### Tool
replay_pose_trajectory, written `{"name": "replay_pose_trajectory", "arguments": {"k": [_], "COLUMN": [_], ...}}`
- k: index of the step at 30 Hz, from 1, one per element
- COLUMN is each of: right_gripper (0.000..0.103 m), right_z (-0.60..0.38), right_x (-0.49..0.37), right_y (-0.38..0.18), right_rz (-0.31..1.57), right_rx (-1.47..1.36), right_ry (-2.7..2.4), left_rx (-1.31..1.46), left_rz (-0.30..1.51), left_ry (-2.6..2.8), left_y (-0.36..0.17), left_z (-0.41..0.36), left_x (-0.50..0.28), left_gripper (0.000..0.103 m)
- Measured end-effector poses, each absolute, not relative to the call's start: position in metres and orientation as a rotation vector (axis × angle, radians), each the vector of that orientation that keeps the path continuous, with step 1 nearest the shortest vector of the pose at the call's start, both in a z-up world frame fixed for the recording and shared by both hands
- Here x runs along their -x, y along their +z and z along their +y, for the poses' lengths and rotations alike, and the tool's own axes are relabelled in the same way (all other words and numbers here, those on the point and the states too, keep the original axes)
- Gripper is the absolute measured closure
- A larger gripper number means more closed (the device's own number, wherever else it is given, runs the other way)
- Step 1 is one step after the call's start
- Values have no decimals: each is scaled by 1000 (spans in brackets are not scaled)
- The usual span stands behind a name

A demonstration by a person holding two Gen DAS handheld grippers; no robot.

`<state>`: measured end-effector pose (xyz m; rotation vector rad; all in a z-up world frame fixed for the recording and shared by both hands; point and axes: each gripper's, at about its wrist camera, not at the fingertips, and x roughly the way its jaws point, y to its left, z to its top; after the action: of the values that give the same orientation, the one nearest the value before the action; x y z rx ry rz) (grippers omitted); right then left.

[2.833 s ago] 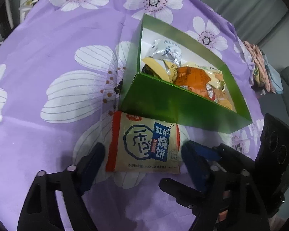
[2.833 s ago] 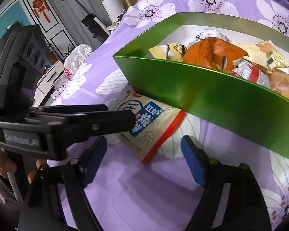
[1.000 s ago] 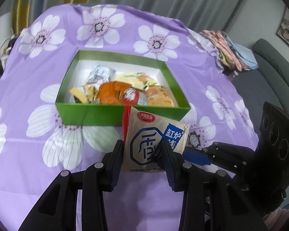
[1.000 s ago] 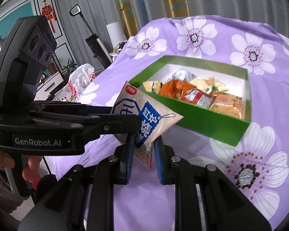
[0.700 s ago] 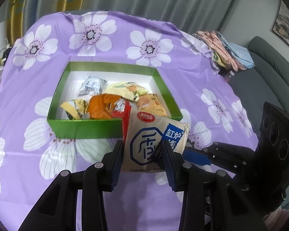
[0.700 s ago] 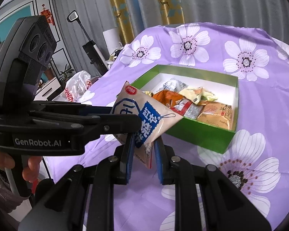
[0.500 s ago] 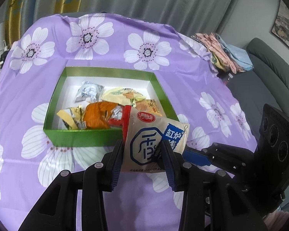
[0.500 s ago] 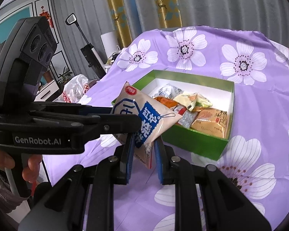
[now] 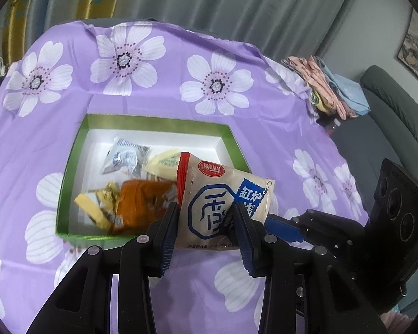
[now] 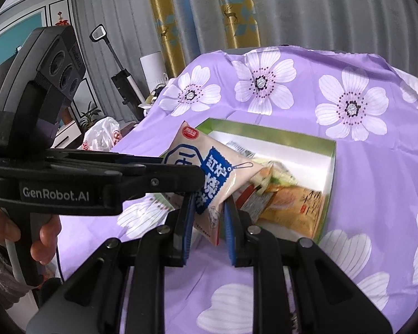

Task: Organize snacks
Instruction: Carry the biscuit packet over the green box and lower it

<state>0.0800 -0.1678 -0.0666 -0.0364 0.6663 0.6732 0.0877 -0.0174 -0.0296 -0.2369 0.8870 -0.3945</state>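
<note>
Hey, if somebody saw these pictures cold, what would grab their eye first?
Probably the beige snack packet with blue lettering, held in the air by both the left gripper and the right gripper, each shut on it. Just beyond it sits the green box of mixed snacks, on a purple tablecloth printed with big white flowers.

Cream packet [image 9: 223, 194] hides box's [image 9: 69, 167] near-right snacks; orange packet [image 9: 142, 203] blurred.
</note>
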Motion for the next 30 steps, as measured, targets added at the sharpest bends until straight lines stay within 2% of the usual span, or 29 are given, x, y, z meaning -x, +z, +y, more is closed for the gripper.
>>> {"name": "replay_pose_trajectory", "arguments": {"k": [10, 30], "right_gripper": [82, 82], "right_z": [-171, -161], "right_x": [-129, -165], "right_y": [-62, -107], "right_rz": [673, 833], "right_rx": [33, -2], "right_ry": [653, 631], "left_rx": [279, 373], "left_rz": [906, 1046], "left_ry": [-410, -393], "left_y": [-29, -87], "left_z": [-17, -8], "left_x": [-138, -177], "left_gripper": [63, 63]}}
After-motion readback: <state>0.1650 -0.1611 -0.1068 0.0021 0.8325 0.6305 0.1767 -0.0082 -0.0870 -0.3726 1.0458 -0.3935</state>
